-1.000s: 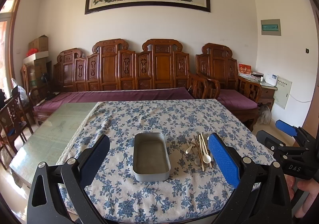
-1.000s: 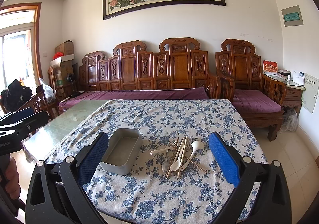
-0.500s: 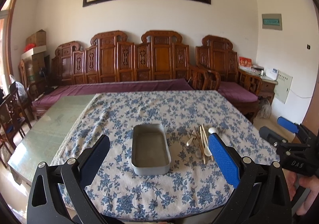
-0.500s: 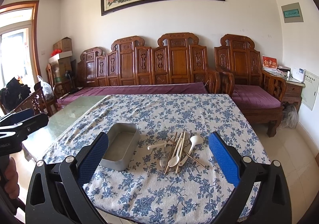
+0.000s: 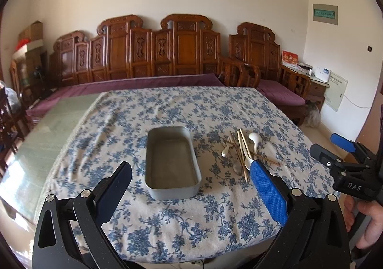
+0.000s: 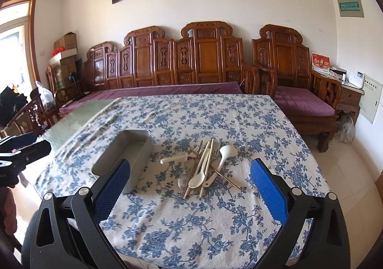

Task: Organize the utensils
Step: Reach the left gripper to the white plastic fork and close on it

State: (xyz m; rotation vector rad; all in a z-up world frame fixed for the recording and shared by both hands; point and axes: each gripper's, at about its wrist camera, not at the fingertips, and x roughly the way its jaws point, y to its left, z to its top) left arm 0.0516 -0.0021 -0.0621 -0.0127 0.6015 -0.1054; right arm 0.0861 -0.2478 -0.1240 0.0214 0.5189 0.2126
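A grey metal tray (image 5: 171, 161) lies empty on the floral tablecloth (image 5: 167, 111); it also shows in the right wrist view (image 6: 134, 149). To its right is a pile of utensils (image 5: 241, 151): white spoons, wooden chopsticks, a fork and a metal spoon, also in the right wrist view (image 6: 205, 163). My left gripper (image 5: 189, 185) is open and empty, above the near table edge in front of the tray. My right gripper (image 6: 189, 185) is open and empty, in front of the utensil pile. It also shows at the right of the left wrist view (image 5: 344, 156).
A carved wooden sofa (image 5: 155, 53) with purple cushions stands behind the table, an armchair (image 6: 299, 87) at the right. The left strip of the table is bare green glass (image 5: 40, 130). Wooden chairs (image 6: 28, 115) stand at the left.
Both grippers have tilted down and moved closer to the table; the tray and the utensils appear larger and higher in the views. Nothing on the table has moved.
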